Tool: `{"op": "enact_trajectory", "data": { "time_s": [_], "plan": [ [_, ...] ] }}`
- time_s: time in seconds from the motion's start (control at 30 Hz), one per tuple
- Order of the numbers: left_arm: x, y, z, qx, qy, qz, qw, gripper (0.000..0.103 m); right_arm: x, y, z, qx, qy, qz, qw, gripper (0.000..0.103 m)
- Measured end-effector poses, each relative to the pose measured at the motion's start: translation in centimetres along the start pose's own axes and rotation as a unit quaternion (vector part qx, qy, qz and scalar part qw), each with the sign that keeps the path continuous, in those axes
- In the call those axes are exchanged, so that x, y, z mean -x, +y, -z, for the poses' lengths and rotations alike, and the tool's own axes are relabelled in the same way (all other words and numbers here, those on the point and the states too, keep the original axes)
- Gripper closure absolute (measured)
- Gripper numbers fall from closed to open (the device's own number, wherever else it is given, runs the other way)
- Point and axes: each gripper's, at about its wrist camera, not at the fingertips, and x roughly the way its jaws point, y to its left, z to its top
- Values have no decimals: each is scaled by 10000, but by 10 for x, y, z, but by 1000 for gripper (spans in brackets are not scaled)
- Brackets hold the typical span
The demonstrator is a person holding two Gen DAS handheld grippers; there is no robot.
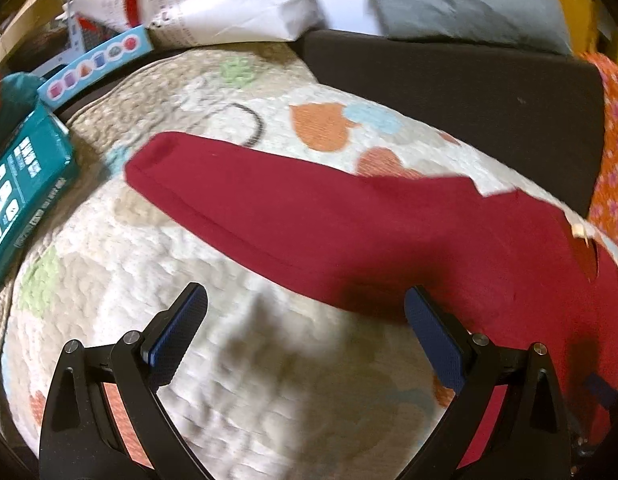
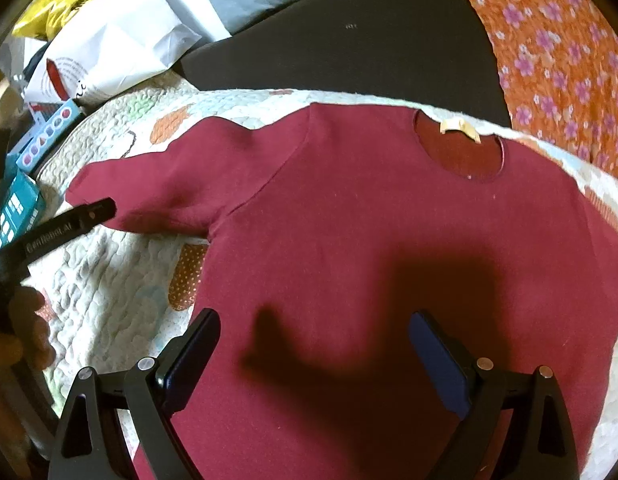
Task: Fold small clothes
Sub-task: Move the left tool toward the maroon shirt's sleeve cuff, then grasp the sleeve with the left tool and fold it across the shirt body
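A small dark red long-sleeved top [image 2: 349, 240] lies flat on a patterned quilt [image 2: 109, 280], neckline with a cream label [image 2: 459, 126] at the far side. Its left sleeve [image 1: 269, 200] stretches out to the left. My left gripper [image 1: 305, 320] is open and empty, hovering over the quilt just short of the sleeve's lower edge; one of its fingers [image 2: 97, 212] shows in the right wrist view beside the cuff. My right gripper [image 2: 315, 344] is open and empty above the middle of the top's body.
A teal box [image 1: 25, 184] and a light blue toy box [image 1: 97, 66] sit at the quilt's left edge. White bags [image 1: 213, 4] and a grey cushion [image 1: 461, 4] lie behind. A dark surface [image 1: 449, 92] and orange flowered cloth [image 2: 557, 48] border the far right.
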Motion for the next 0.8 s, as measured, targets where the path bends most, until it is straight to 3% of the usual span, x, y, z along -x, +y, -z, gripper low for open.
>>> {"op": "enact_trajectory", "data": {
  "time_s": [0.13,0.2,0.4,0.53,0.63,0.73,0.8],
  "plan": [
    [-10,37,-14,586,132,-155,9981,4,-2,-5,1,-73,71,-86,9999,9],
    [-19,58,-24,895,179,-426,9949,4,-2,-7,0,-106,56,-136,9998,9],
    [-42,95,-49,1377,177,-862,9866,4,-8,-6,-1,-106,106,-277,9995,9],
    [-60,113,-58,1556,295,-1010,9822,14,-11,-8,-1,-161,116,-344,9992,9],
    [-84,127,-61,1826,537,-886,9777,32,-10,-9,-1,-177,77,-396,9990,9],
    [-89,124,-64,1672,360,-1016,9800,32,-12,-10,-1,-154,114,-409,9990,9],
    [-92,120,-67,1567,221,-917,9831,40,-13,-12,0,-175,135,-415,9989,9]
  ]
}}
